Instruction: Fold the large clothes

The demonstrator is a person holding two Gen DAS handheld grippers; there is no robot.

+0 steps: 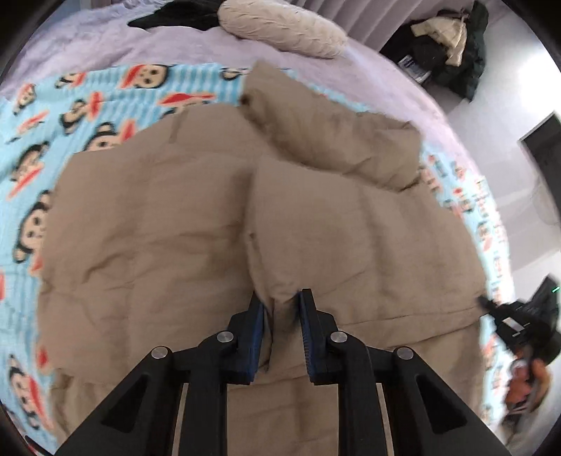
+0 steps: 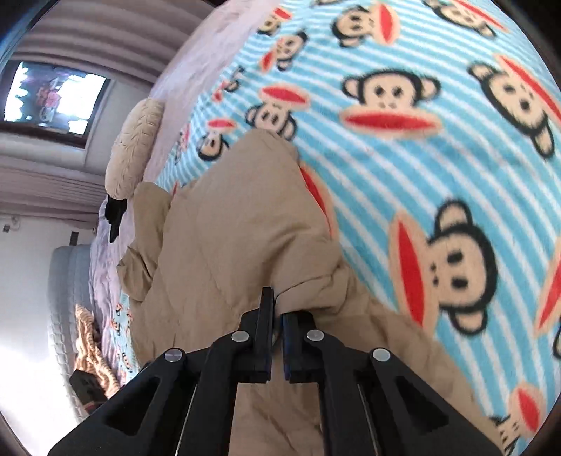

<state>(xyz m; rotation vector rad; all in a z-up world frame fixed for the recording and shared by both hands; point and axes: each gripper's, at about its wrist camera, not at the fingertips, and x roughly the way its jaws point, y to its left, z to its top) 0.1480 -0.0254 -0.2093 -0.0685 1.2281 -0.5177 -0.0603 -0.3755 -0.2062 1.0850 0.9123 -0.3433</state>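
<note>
A large tan quilted jacket [image 1: 168, 224] lies spread on a blue striped monkey-print blanket [image 1: 42, 115], one sleeve [image 1: 336, 136] folded across its upper part. My left gripper [image 1: 282, 300] is shut on a raised fold of the jacket near its lower middle, and cloth bunches between the blue pads. In the right wrist view the jacket [image 2: 231, 224] runs away to the left, and my right gripper [image 2: 278, 305] is shut on a puckered bit of its edge. In the left wrist view the right gripper [image 1: 491, 303] shows blurred at the jacket's right edge, with a hand [image 1: 526, 382] behind it.
The blanket [image 2: 420, 168] covers a lilac bedsheet [image 1: 385, 70]. A beige fluffy pillow [image 1: 280, 28] and a black garment [image 1: 175, 17] lie at the far side. A dark heap of clothes [image 1: 452, 42] sits off the bed's far right. A striped tan cloth [image 2: 91, 350] lies near the bed's edge.
</note>
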